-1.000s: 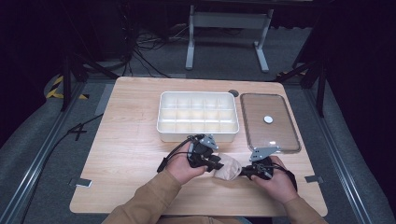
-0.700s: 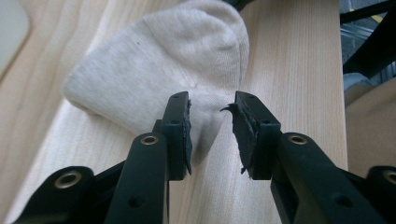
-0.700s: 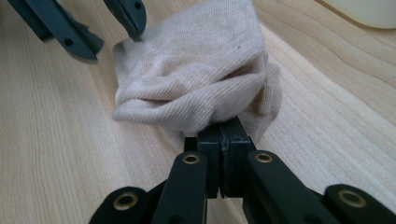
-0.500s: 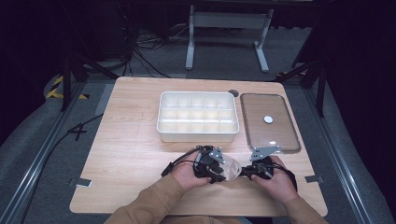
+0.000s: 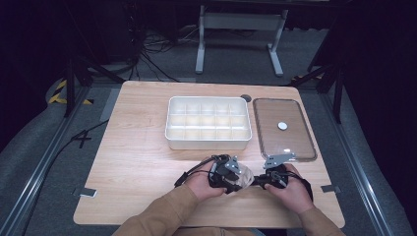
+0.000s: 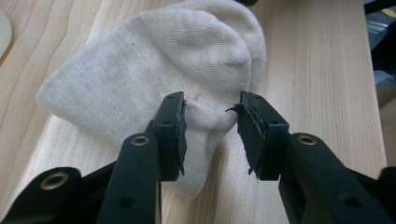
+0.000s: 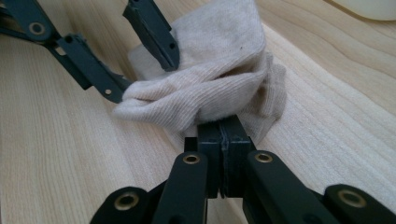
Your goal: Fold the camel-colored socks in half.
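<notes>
Wooden table in a dark room, me working a sock at its near edge.

From the high view, the sock (image 5: 244,177) lies between my two grippers, well short of the divided tray (image 5: 208,123) and its lid (image 5: 282,129). In the left gripper view, the left gripper (image 6: 209,135) has just been opening, jaws apart astride a fold. In the right gripper view, the right gripper (image 7: 223,135) clamps the sock's edge. I judge the folding half done; stowing remains.

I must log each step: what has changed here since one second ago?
The left tongs moved down toward the table's near edge and have just been opening, their pads off the sock between them. The right tongs stayed shut on the sock. The box and lid stayed put.
</notes>
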`<state>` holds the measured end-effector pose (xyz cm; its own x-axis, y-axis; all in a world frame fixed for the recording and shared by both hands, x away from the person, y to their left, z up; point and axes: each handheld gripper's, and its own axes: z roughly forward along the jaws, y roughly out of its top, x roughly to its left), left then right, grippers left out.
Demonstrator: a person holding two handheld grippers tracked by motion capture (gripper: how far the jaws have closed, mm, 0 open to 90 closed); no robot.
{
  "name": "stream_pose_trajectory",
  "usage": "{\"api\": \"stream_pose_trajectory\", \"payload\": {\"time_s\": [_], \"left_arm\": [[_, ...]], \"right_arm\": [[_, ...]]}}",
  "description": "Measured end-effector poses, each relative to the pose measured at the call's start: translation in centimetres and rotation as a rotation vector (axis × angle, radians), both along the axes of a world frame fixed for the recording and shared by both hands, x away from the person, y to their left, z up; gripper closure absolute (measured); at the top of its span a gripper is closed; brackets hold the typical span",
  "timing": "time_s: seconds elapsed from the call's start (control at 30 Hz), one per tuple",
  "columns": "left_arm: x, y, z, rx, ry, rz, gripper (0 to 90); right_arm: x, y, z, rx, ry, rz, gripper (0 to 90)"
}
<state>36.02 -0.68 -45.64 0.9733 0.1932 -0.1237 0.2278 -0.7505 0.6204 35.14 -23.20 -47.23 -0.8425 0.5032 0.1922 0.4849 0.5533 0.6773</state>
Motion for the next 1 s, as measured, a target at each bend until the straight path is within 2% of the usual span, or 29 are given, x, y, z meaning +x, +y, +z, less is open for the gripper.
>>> {"api": "stream_pose_trajectory", "payload": {"time_s": [0.1,0.33,0.5,0.67,0.73,0.9,1.0], "left_arm": [[0.2,0.0,-0.3,-0.006,0.024,0.022,62.6],[0.1,0.0,-0.3,-0.010,0.039,0.047,62.9],[0.1,0.0,-0.1,-0.012,0.035,0.049,62.2],[0.0,-0.1,-0.1,-0.006,0.029,0.056,62.1],[0.0,-0.2,-0.1,-0.003,0.021,0.055,61.8],[0.0,-0.3,0.0,0.002,0.011,0.047,61.7],[-0.1,-0.4,0.0,0.005,0.010,0.056,61.7]], "right_arm": [[-0.1,0.1,0.1,-0.004,0.008,0.010,85.1],[-0.8,0.0,1.2,-0.046,0.010,0.031,80.9],[-1.5,-1.1,2.5,-0.034,0.015,0.015,74.7],[-2.1,-1.6,3.5,-0.008,0.034,0.006,63.7],[-2.2,-1.5,3.9,0.019,0.045,-0.010,57.9],[-1.9,-0.6,3.8,0.031,0.053,-0.040,51.2],[-1.6,0.1,3.6,0.038,0.080,-0.077,49.2]]}}
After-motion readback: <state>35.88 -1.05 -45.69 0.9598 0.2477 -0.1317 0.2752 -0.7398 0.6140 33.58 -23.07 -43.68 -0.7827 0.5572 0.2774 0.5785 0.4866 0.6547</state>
